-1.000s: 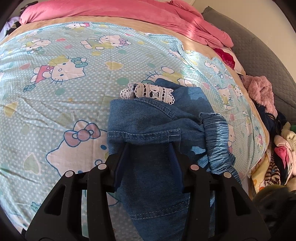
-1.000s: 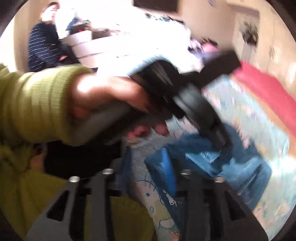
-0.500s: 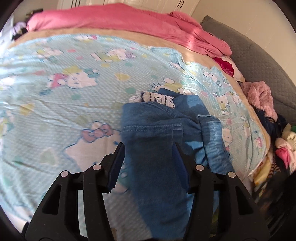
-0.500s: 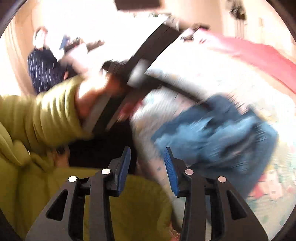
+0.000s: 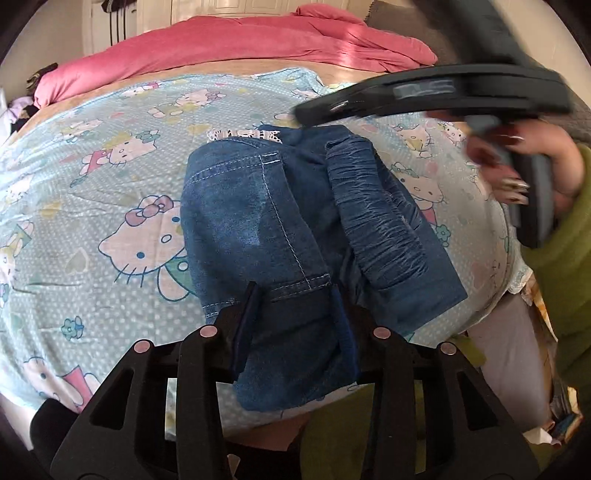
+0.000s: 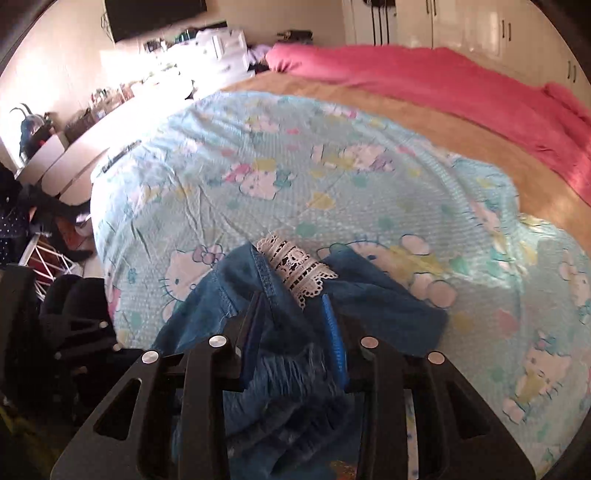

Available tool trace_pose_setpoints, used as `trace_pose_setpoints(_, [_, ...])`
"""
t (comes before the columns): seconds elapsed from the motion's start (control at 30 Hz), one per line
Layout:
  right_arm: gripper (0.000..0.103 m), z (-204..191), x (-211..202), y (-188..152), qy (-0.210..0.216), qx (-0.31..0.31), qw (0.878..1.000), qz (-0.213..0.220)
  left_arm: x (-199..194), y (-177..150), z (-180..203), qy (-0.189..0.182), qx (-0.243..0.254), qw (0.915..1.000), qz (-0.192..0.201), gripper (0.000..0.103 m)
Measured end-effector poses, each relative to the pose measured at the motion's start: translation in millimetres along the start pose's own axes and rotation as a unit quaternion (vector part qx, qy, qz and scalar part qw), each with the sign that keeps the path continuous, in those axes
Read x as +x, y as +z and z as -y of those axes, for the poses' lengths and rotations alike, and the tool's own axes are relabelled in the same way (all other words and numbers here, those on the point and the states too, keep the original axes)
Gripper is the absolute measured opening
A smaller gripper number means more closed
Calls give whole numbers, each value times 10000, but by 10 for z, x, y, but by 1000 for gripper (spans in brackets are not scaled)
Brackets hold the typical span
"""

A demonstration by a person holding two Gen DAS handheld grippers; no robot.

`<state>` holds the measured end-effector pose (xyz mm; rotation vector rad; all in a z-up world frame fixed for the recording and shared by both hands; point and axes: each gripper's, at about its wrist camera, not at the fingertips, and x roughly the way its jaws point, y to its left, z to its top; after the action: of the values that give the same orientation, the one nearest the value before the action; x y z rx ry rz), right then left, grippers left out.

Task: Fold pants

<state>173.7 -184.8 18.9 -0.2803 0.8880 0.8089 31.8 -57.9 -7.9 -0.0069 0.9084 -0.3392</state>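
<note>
One pair of denim pants (image 5: pixel 280 221) lies folded on the Hello Kitty bedsheet (image 5: pixel 110 206); two grippers, left gripper (image 5: pixel 293 314) and right gripper (image 6: pixel 293 321), both spread apart over it; pink blanket (image 5: pixel 240 48) behind.

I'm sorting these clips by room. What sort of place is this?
Most likely a home bedroom: the denim pants lie on a bed with a cartoon-cat sheet and a pink blanket, and white wardrobe doors stand behind.
</note>
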Motion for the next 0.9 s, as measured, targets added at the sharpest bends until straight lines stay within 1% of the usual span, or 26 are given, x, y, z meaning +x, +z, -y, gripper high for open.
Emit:
trace_pose_setpoints(0.03, [31,0,74,7,29,-23,9998,-170,0,2,-18,-33,-28,10000,-9,31])
trace_pose_setpoints(0.07, [31,-35,188,12,-43,-107,9995,-301,0,0,-42,-72,-64,10000,-13,31])
trace_pose_setpoints(0.1, [27,-56,266,1,-204,-219,9987,-415,7,-2,-60,-101,-92,9999,-18,31])
trace_pose_setpoints(0.13, [11,-48,354,-3,-418,-329,9972,-520,13,-12,-57,-101,-90,9999,-21,31])
trace_pose_setpoints(0.17, [10,-71,440,-25,-671,-473,9946,-628,15,-14,-53,-92,-77,9999,-21,31])
trace_pose_setpoints(0.2, [10,-64,475,-30,-774,-434,9943,-594,18,-14,-49,-80,-62,9999,-20,31])
trace_pose_setpoints(0.27, [10,-4,512,-28,-720,-85,9958,-554,27,-15,-47,-66,-40,10000,-14,31])
trace_pose_setpoints(0.33, [10,-6,549,-45,-758,-61,9958,-514,31,-9,-63,-95,-81,9999,-8,31])
trace_pose_setpoints(0.4, [11,-20,500,-60,-777,-13,9960,-437,26,-11,-72,-108,-108,9999,-4,33])
trace_pose_setpoints(0.47, [13,-8,367,-42,-683,111,9974,-202,14,-10,-85,-135,-150,9998,6,34])
trace_pose_setpoints(0.5, [21,-11,290,-40,-637,202,9978,-53,-9,-25,-96,-157,-179,9997,12,36])
trace_pose_setpoints(0.53, [33,1,148,-59,-629,325,9973,168,-22,-23,-109,-187,-221,9996,22,36])
trace_pose_setpoints(0.57, [39,6,43,-76,-646,407,9966,322,-36,-25,-115,-193,-231,9995,29,37])
trace_pose_setpoints(0.63, [54,22,-207,-139,-652,586,9940,652,-68,-30,-124,-210,-245,9995,40,39])
trace_pose_setpoints(0.7, [61,27,-390,-205,-648,692,9917,867,-103,-38,-136,-228,-245,9994,60,44])
trace_pose_setpoints(0.73, [66,29,-443,-233,-663,711,9910,923,-116,-32,-144,-223,-238,9994,75,45])
trace_pose_setpoints(0.77, [68,16,-530,-275,-714,724,9896,1013,-121,-19,-144,-217,-242,9994,87,45])
trace_pose_setpoints(0.83, [79,-7,-644,-352,-802,723,9876,1141,-168,-1,-149,-236,-262,9993,128,47])
trace_pose_setpoints(0.9, [84,-42,-768,-430,-913,740,9848,1276,-217,8,-133,-247,-252,9992,188,53])
